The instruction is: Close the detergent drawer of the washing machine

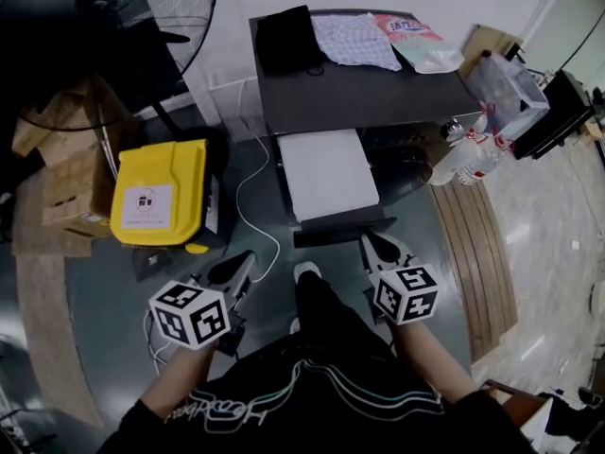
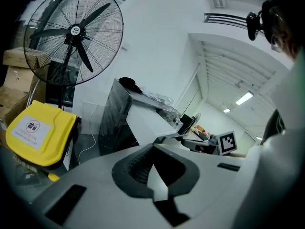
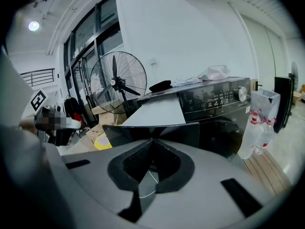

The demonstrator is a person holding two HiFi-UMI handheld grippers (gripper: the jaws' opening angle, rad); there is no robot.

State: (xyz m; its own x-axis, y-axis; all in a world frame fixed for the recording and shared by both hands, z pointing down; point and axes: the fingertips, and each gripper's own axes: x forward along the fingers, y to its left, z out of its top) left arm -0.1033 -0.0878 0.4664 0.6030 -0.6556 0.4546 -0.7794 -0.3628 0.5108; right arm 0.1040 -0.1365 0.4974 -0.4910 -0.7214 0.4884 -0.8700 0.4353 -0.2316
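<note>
step: facing the detergent drawer (image 1: 326, 173), standing out of the washing machine (image 1: 378, 93) at 12 o'clock, untouched
left gripper (image 1: 246, 258): hanging at its 7 o'clock, jaws closed on nothing
right gripper (image 1: 371, 241): hovering beside its front panel (image 1: 343, 232), jaws closed, empty
next: likely pressing that panel toward 12 o'clock
hidden: slot and compartments not showing

Bright, even indoor light; lamp (image 3: 33, 26) glares in right gripper view. Fisheye bends all edges, corners black, floor (image 1: 104, 329) dim

Free floor (image 1: 336, 253) before the drawer (image 1: 327, 174)
Drawer juts from the washer (image 1: 369, 88) front; bin (image 1: 161, 193) crowds left, bottles (image 1: 470, 157) right.
</note>
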